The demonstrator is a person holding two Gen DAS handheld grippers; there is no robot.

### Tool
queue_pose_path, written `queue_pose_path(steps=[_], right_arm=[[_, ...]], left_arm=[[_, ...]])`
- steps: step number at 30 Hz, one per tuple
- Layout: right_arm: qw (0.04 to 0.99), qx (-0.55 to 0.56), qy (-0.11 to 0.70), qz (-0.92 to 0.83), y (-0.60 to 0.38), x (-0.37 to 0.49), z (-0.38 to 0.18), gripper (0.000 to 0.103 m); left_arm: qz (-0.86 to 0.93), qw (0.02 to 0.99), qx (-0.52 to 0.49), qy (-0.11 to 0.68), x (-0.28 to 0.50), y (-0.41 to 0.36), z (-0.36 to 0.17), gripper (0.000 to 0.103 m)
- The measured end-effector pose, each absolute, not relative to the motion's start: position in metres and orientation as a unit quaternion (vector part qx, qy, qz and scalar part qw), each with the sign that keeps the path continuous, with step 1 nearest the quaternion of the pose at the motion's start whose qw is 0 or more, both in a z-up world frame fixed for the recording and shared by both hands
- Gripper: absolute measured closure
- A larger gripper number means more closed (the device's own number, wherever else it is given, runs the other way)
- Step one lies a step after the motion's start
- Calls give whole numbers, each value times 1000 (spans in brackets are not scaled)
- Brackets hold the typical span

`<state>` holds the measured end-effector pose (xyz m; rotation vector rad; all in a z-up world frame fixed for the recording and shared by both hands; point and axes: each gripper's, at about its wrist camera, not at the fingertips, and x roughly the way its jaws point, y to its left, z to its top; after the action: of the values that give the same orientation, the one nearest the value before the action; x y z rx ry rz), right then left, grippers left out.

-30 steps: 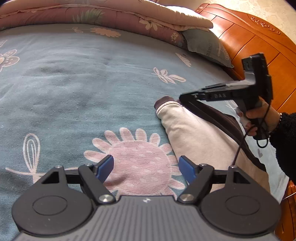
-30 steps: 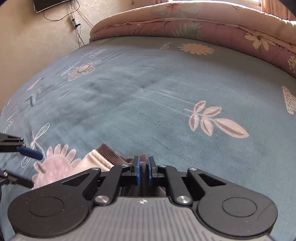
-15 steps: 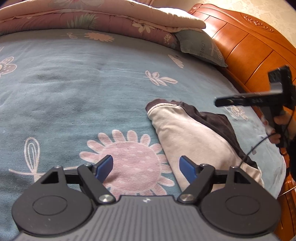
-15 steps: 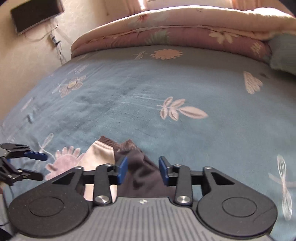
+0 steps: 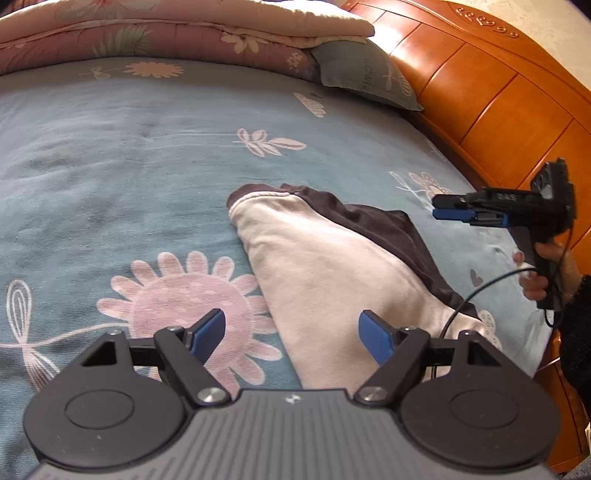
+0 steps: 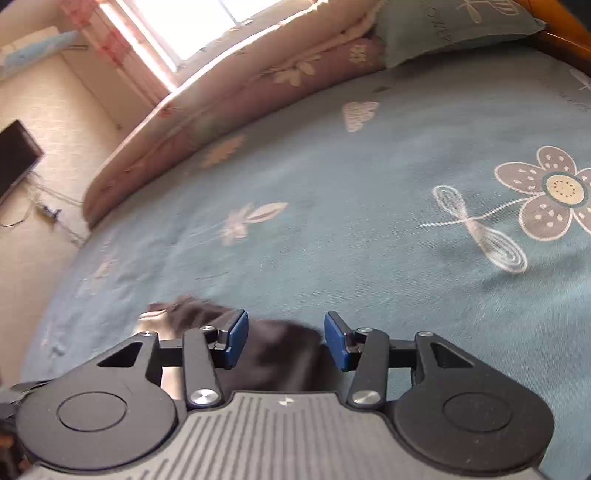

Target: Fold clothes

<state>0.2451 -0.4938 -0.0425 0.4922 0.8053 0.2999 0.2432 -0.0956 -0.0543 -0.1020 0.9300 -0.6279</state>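
Note:
A cream and dark-brown garment [image 5: 325, 266] lies folded on the blue flowered bedsheet [image 5: 110, 147], its ribbed cuff end pointing up the bed. My left gripper [image 5: 291, 321] hovers open over its near cream edge, with nothing pressed between the pads. My right gripper [image 5: 454, 212], held by a person's hand [image 5: 543, 280], floats off the garment's right side, above the sheet. In the right wrist view, my right gripper [image 6: 285, 325] has its jaws opening. The dark cloth [image 6: 280, 354] lies below them, apart from the pads.
A folded pink quilt [image 5: 184, 33] and a grey-green pillow [image 5: 365, 74] lie along the far side of the bed. A wooden headboard [image 5: 498, 92] borders the right. A wall television [image 6: 14, 155] and a bright window [image 6: 207, 26] sit beyond.
My right gripper was shut on the dark cloth, then opened, let it go, swung away to the right and rolled. My left gripper drew back a little and stayed open.

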Motion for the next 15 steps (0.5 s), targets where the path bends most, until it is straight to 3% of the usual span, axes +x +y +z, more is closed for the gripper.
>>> queue_pose_path(steps=[5,10,15], right_arm=[[837,274,409,238,-463,195,-43,39],[845,177,488,131,-442,153,-68,40],[862,208,446,125,-440,97,-50,39]], left_arm=[[-300,842,-44,446,234,-105,-50,23],[-307,837,-32,452,215,-110,-38,23],[-335,828,-25,449,191,-121,-26,22]])
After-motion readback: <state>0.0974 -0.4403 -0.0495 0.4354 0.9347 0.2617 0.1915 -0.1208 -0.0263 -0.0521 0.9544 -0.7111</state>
